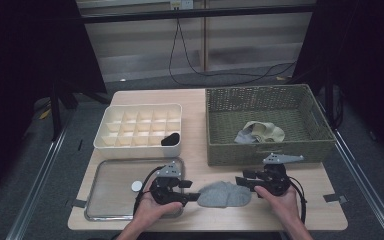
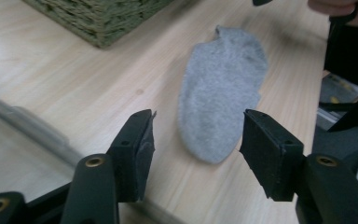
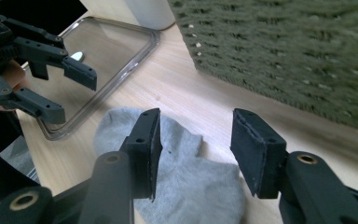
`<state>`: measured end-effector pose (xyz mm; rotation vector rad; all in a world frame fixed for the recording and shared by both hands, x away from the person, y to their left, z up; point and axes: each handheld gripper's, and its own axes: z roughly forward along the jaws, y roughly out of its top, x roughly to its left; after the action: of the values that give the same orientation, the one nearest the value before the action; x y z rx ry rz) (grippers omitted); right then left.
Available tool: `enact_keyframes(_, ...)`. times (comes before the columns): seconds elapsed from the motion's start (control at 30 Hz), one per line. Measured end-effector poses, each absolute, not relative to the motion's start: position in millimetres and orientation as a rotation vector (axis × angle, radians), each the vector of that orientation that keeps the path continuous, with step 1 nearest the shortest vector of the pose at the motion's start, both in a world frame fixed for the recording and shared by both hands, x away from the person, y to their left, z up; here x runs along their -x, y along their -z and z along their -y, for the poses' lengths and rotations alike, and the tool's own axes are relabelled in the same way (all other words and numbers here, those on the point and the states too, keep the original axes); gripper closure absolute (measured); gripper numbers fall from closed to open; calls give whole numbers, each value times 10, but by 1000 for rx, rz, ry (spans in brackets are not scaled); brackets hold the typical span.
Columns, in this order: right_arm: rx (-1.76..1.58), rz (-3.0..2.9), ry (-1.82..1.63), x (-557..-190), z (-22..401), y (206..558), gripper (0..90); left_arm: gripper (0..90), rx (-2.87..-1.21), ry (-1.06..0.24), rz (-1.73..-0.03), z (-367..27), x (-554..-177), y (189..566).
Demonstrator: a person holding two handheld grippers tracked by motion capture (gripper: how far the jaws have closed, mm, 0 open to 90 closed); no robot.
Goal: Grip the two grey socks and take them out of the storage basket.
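A grey sock (image 1: 224, 194) lies flat on the desk (image 1: 195, 145) near its front edge, between the two hands. The left tongs (image 1: 195, 196) are at the sock's left end; in the left gripper view their jaws stand apart with the sock's near end (image 2: 216, 100) lying between and just beyond them, and the pads press on nothing. The right tongs (image 1: 240, 181) are at the sock's right end; in the right gripper view their jaws stand apart above the sock (image 3: 186, 179), not clamped on it. The left tongs also show farther off in that view (image 3: 74, 95), jaws apart, over the edge of the clear tray (image 3: 121, 77). That tray (image 1: 105, 187) sits at the desk's front left with a small white disc (image 1: 137, 185) on it. Behind it stands a white divided box (image 1: 140, 127) with a dark item (image 1: 170, 139) in one front compartment. A green woven basket (image 1: 265, 150) at the right holds pale socks (image 1: 260, 132)
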<state>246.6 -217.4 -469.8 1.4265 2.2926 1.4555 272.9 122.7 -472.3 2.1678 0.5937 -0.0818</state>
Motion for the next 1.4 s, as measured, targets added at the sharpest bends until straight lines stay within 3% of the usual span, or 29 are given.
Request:
enact_keyframes(0.33, -1370, -2249, -1519, -2515, 2222, 4467, 520, 313, -2093, 52, -680, -1633, -2641, 4681)
enact_keyframes(0.87, -1293, -2218, -1595, -2645, 2299, 4035, 527, 274, -2036, 3, -792, -1939, -2682, 4684)
enact_keyframes(1.4, -1336, -2298, -1433, -3300, 2437, 3806, 518, 263, -2041, 32, -771, -1906, -2668, 4693)
